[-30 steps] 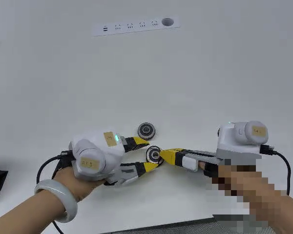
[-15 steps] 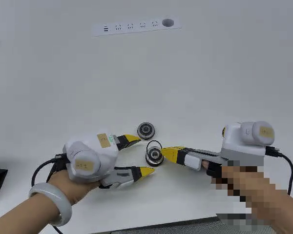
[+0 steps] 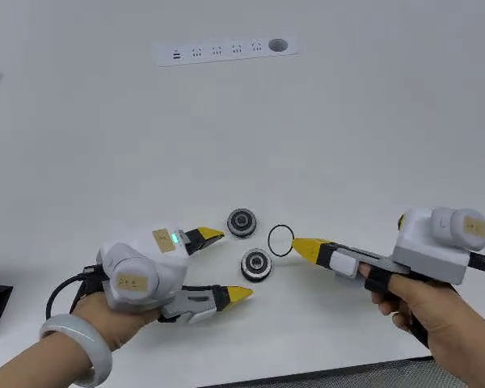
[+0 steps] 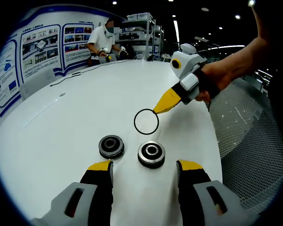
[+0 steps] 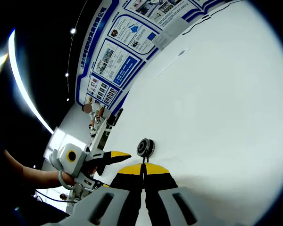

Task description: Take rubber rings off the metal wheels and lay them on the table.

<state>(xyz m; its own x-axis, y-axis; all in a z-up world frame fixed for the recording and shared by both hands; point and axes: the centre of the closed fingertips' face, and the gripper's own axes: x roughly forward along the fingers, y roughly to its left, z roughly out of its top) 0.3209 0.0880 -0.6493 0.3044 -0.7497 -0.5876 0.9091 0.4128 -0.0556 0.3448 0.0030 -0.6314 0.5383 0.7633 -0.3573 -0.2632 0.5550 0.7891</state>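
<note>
- On the white tabletop [image 3: 347,145], in the head view, two metal wheels lay close together: the far wheel [image 3: 242,222] and the near wheel [image 3: 255,264]. The right hand-held gripper [image 3: 301,245] had its jaws pressed together, with the rubber ring [image 3: 269,240] at their tip, just beside both wheels. The left hand-held gripper [image 3: 226,264] stood wide open and held nothing.
- Left gripper view: its own open jaws flanked the near wheel [image 4: 151,154] without touching it. The rubber ring [image 4: 135,121] hung at the right hand-held gripper's yellow tip [image 4: 156,111]. Whether it touched the tabletop could not be determined, nor whether the far wheel [image 4: 111,146] carried a ring.
- Right gripper view: the jaws [image 5: 142,165] met on a thin dark strand, judged to be the ring seen edge-on.
- Assessment: the step in hand was laying the ring down. It would best be lowered flat onto bare tabletop, well clear of both wheels, and the jaws parted only once it rested, so that it neither rolled nor snagged.
</note>
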